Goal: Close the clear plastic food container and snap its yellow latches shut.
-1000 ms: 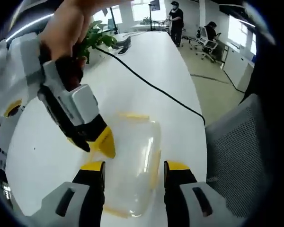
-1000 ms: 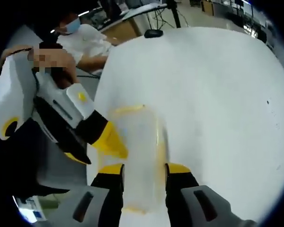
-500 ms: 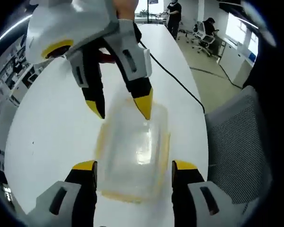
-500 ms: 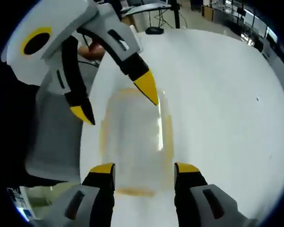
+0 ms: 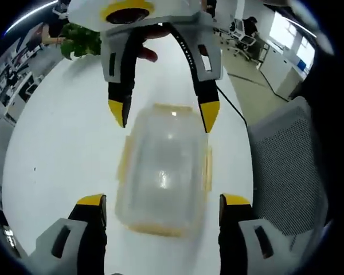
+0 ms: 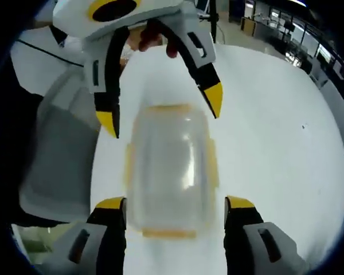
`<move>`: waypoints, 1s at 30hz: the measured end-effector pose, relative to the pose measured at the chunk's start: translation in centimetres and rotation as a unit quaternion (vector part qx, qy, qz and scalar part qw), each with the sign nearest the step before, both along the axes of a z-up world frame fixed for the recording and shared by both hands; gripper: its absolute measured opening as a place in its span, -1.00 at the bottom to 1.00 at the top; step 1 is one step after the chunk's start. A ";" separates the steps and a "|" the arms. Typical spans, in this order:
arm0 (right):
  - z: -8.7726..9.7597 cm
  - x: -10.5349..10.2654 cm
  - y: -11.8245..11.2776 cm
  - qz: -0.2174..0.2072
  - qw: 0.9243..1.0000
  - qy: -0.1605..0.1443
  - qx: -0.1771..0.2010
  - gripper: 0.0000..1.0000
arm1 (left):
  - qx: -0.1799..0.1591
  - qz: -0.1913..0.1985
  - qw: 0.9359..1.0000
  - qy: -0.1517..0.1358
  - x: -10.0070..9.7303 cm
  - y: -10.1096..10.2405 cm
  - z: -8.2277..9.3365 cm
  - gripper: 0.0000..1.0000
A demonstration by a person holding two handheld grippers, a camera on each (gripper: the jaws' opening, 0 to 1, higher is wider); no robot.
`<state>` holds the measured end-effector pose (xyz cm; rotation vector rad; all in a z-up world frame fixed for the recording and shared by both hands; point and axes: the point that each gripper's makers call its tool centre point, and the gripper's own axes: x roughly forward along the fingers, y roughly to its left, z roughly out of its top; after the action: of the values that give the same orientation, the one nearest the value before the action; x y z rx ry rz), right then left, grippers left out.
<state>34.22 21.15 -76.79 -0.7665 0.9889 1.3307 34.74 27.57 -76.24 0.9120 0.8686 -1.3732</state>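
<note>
A clear plastic container (image 5: pixel 163 172) with yellow latches (image 5: pixel 207 170) along its edges lies on the white surface (image 5: pixel 57 143), and its lid is down over the body. The plastic is blurred, so what is inside, if anything, cannot be told. In the left gripper view the left gripper (image 5: pixel 163 200) has its jaws spread wide, one yellow tip on each side of the container's near end and not touching it. The right gripper (image 5: pixel 163 114) reaches in from the opposite side, its jaws also apart and their yellow tips just beside the far corners of the lid. In the right gripper view the same container (image 6: pixel 171 166) lies between that gripper's (image 6: pixel 175 203) open jaws, with the left gripper (image 6: pixel 160 112) straddling the far end. A black cable (image 5: pixel 232 109) runs across the surface beyond the container, a green plant (image 5: pixel 80 40) stands at the far end, and a grey mesh chair (image 5: pixel 286 166) sits beside the surface.
</note>
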 end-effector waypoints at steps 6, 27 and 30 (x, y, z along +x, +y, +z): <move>-0.6 -0.3 -0.3 0.023 0.999 -0.020 -0.013 0.52 | 0.017 -0.015 1.000 -0.001 0.4 0.2 -0.9 0.58; -2.5 -0.6 -0.1 0.014 0.998 -0.052 -0.039 0.51 | 0.047 -0.081 0.996 -0.003 0.0 0.2 -2.3 0.46; -2.4 -0.6 -0.2 0.012 0.998 -0.050 -0.041 0.50 | 0.047 -0.078 0.996 -0.004 0.0 0.2 -2.4 0.46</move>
<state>33.60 20.99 -79.19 -0.9005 0.9626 1.2658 34.71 27.74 -78.67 1.0758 0.8770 -1.4704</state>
